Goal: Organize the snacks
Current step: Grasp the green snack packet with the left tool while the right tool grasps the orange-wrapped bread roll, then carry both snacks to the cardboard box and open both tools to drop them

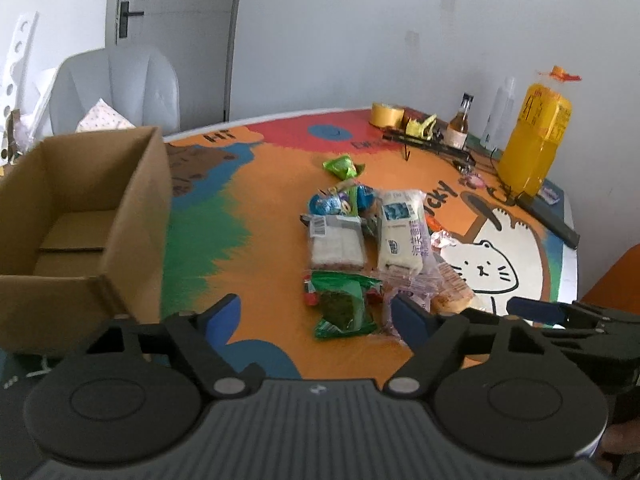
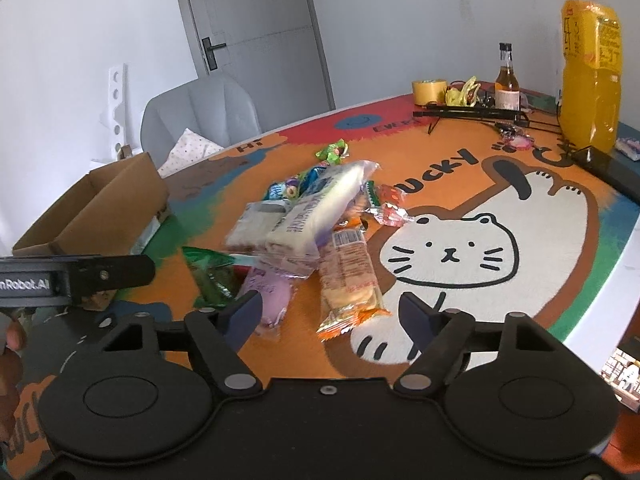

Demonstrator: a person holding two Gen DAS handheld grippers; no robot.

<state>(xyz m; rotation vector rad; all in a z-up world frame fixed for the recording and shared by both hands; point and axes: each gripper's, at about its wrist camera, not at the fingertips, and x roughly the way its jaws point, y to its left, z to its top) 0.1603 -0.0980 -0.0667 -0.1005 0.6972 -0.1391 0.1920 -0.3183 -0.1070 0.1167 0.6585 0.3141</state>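
Note:
A pile of snack packets lies mid-table: a green packet (image 1: pixel 344 308), a white bread pack (image 1: pixel 402 232), a clear-wrapped sandwich cake (image 1: pixel 336 240), blue candy bags (image 1: pixel 340 200), and a lone green packet (image 1: pixel 343 166) further back. In the right wrist view an orange-wrapped biscuit pack (image 2: pixel 352 280) and a purple packet (image 2: pixel 268 296) lie nearest. My left gripper (image 1: pixel 316 316) is open and empty, just short of the green packet. My right gripper (image 2: pixel 332 312) is open and empty, its fingers either side of the biscuit pack's near end. An open cardboard box (image 1: pixel 80 216) stands at the left.
A yellow juice bottle (image 1: pixel 536 140), small brown bottle (image 1: pixel 460 124), tape roll (image 1: pixel 386 114) and black rods (image 1: pixel 432 146) stand at the table's far right. A grey chair (image 1: pixel 116 88) sits behind the box. The table edge (image 2: pixel 624 264) curves at right.

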